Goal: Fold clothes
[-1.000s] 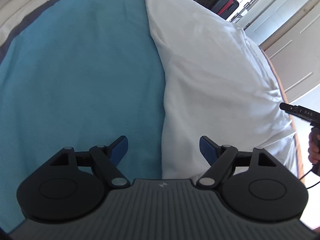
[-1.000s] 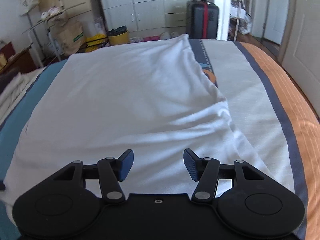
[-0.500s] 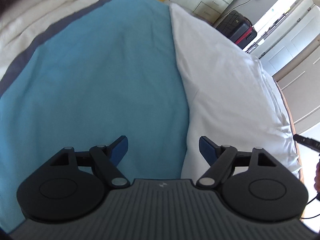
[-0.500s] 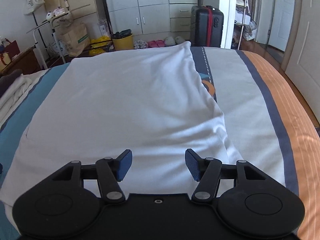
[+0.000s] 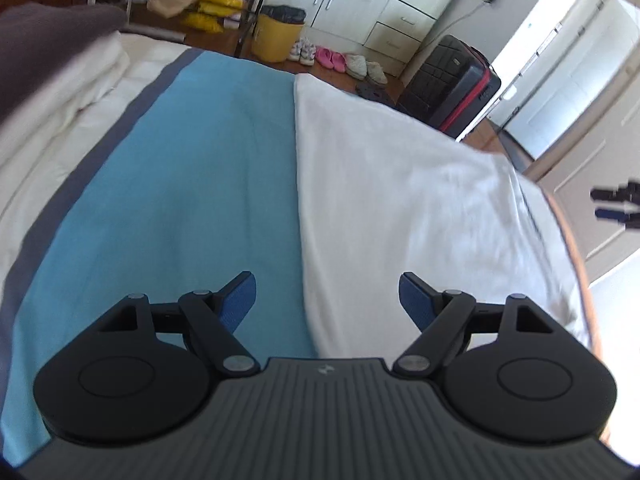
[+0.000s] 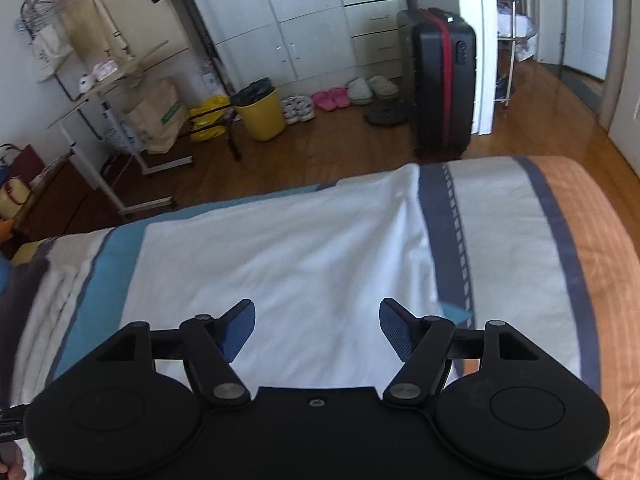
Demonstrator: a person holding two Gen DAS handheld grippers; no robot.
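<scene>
A white garment point(image 5: 400, 184) lies spread flat on the bed, its left edge running straight along the blue stripe of the bedspread point(image 5: 192, 200). In the right wrist view the same white garment point(image 6: 288, 264) fills the middle of the bed. My left gripper point(image 5: 327, 296) is open above the garment's near left edge, holding nothing. My right gripper point(image 6: 317, 326) is open above the garment's near part, empty too. The right gripper's fingers point(image 5: 612, 204) show at the far right of the left wrist view, above the bed.
Folded cream bedding point(image 5: 60, 92) with a dark cloth on top lies at the bed's left side. Beyond the bed's foot stand a black suitcase point(image 6: 440, 80), a yellow bin point(image 6: 260, 114), shoes point(image 6: 348, 94), a rack point(image 6: 108, 92) and white cupboards point(image 6: 304, 16). An orange stripe point(image 6: 592, 264) borders the bed's right.
Both grippers have risen and tilted up, away from the garment, so the room beyond the bed has come into view. Both stayed open.
</scene>
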